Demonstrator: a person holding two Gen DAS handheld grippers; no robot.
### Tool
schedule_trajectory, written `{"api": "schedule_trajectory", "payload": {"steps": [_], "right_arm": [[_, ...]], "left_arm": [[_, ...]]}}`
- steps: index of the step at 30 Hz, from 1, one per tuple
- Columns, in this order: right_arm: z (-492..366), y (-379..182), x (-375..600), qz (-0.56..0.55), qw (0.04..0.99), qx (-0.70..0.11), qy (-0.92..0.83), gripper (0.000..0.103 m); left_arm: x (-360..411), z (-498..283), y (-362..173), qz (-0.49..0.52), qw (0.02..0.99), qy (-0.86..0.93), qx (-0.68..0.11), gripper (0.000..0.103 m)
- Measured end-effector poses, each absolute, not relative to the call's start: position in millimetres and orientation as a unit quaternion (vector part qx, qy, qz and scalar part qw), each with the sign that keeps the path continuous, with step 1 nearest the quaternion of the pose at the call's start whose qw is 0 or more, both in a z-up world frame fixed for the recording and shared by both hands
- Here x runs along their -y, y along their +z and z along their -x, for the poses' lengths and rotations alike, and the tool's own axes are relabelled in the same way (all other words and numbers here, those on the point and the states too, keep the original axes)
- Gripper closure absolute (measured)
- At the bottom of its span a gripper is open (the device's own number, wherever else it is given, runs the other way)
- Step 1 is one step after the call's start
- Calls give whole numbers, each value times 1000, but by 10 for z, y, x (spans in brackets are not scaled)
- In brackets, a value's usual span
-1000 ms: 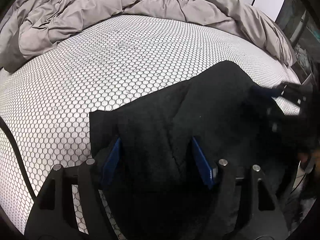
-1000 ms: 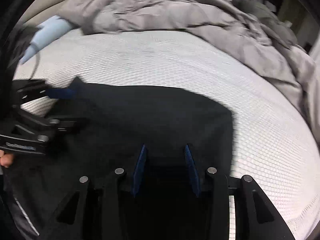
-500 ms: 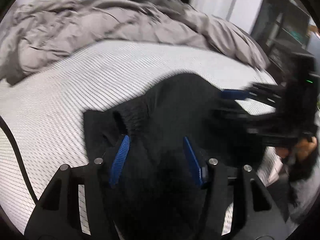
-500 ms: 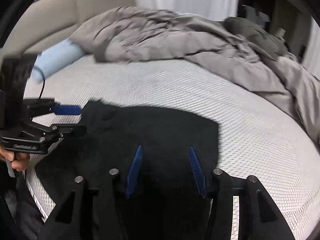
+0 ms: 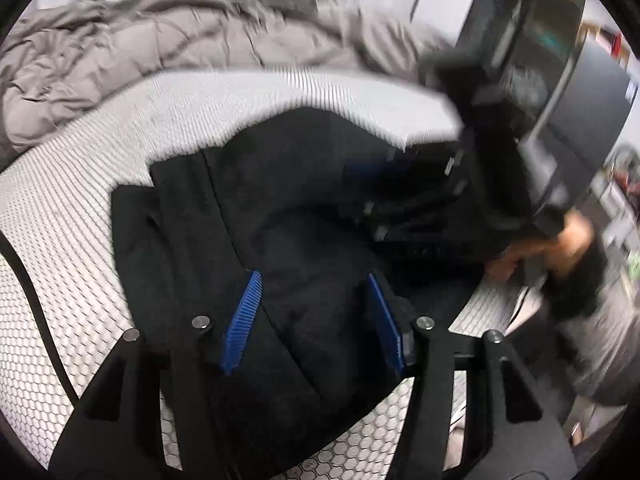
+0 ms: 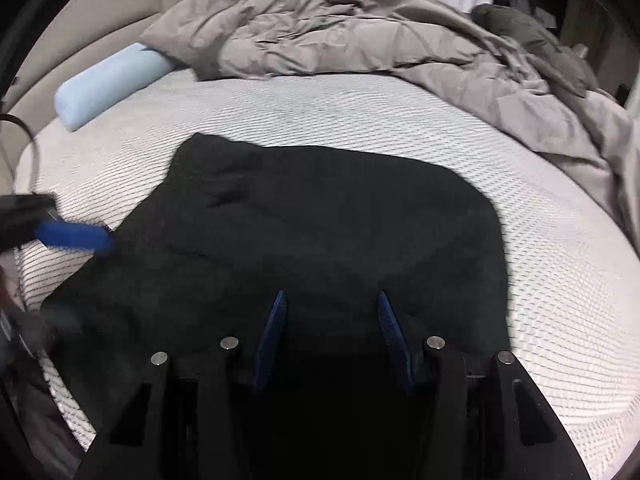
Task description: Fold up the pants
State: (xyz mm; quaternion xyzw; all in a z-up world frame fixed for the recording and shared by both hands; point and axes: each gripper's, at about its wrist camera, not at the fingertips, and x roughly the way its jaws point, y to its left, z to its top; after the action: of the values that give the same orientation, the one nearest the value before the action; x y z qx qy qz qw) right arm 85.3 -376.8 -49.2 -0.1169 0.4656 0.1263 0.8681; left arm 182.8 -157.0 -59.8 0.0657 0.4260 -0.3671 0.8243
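Note:
Black pants [image 5: 304,200] lie spread on the white honeycomb mattress [image 5: 80,240], one corner folded over near the left edge. My left gripper [image 5: 314,276] hovers over the near part of the pants, its blue pads well apart and their inner faces bare; the cloth lies flat under them. The right gripper [image 5: 384,188], blurred, is over the pants' right side, held by a person's hand [image 5: 560,244]. In the right wrist view the pants [image 6: 340,220] fill the middle, and my right gripper [image 6: 332,294] stands open above their near edge. The left gripper's blue pad [image 6: 72,238] shows at the pants' left edge.
A rumpled grey duvet [image 6: 360,32] is piled along the far side of the bed. A light blue roll pillow [image 6: 108,80] lies at the far left by the beige headboard. Dark shelving [image 5: 560,60] stands beyond the bed's right edge. A black cable [image 5: 32,292] crosses the mattress at left.
The left jaws have narrowed and the right jaws have widened a little. Both cameras have tilted up and pulled back. In the right wrist view the left gripper has slid left and lower.

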Motion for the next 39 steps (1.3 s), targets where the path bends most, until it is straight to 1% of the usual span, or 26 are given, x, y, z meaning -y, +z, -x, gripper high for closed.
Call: {"api": "schedule_trajectory", "payload": {"steps": [2, 4, 7, 9, 10, 12, 14, 15, 17, 19, 21, 23, 25, 26, 29, 34, 37, 39], "right_arm": [[-796, -480, 3825, 139, 867, -465, 114, 54], [-653, -421, 4006, 152, 873, -454, 97, 54], [-378, -326, 4301, 160, 883, -439, 50, 54], [-235, -265, 4456, 139, 887, -439, 28, 52], [-151, -192, 4521, 105, 895, -432, 42, 52], [-12, -87, 4506, 71, 904, -415, 73, 52], [95, -48, 4369, 62, 908, -402, 100, 52], [111, -70, 4281, 63, 906, -403, 116, 52], [102, -195, 4101, 87, 891, -425, 135, 52], [108, -329, 4042, 122, 881, -440, 122, 54], [162, -333, 4159, 117, 881, -443, 118, 59], [256, -270, 4365, 100, 887, -440, 102, 60], [367, -236, 4636, 63, 892, -441, 81, 59], [403, -253, 4756, 39, 890, -448, 77, 56], [439, -311, 5065, -67, 882, -457, 93, 56], [444, -232, 5226, -179, 878, -422, 139, 56], [324, -376, 5260, -214, 863, -439, 129, 56], [324, -450, 5245, -229, 854, -448, 130, 63]], "left_arm": [[1590, -1766, -719, -98, 819, -365, -433, 51], [1541, -1691, -743, -110, 817, -368, -429, 50], [1455, -1619, -719, -107, 820, -367, -426, 50], [1409, -1575, -656, -101, 828, -356, -421, 50], [1381, -1549, -590, -87, 833, -356, -414, 50], [1339, -1539, -470, -56, 840, -368, -395, 50], [1346, -1516, -375, -36, 842, -383, -378, 49], [1373, -1485, -366, -34, 839, -394, -373, 45], [1428, -1424, -395, -46, 834, -396, -381, 43], [1498, -1407, -523, -69, 828, -386, -401, 43], [1486, -1405, -640, -82, 830, -367, -412, 44], [1423, -1349, -657, -84, 833, -371, -403, 44], [1364, -1308, -680, -90, 837, -365, -398, 43], [1329, -1295, -684, -90, 839, -361, -398, 43], [1185, -1290, -693, -68, 842, -352, -403, 42], [696, -1390, -599, 39, 844, -339, -413, 40], [511, -1531, -737, 74, 837, -302, -450, 40], [423, -1577, -800, 96, 826, -302, -467, 40]]}}
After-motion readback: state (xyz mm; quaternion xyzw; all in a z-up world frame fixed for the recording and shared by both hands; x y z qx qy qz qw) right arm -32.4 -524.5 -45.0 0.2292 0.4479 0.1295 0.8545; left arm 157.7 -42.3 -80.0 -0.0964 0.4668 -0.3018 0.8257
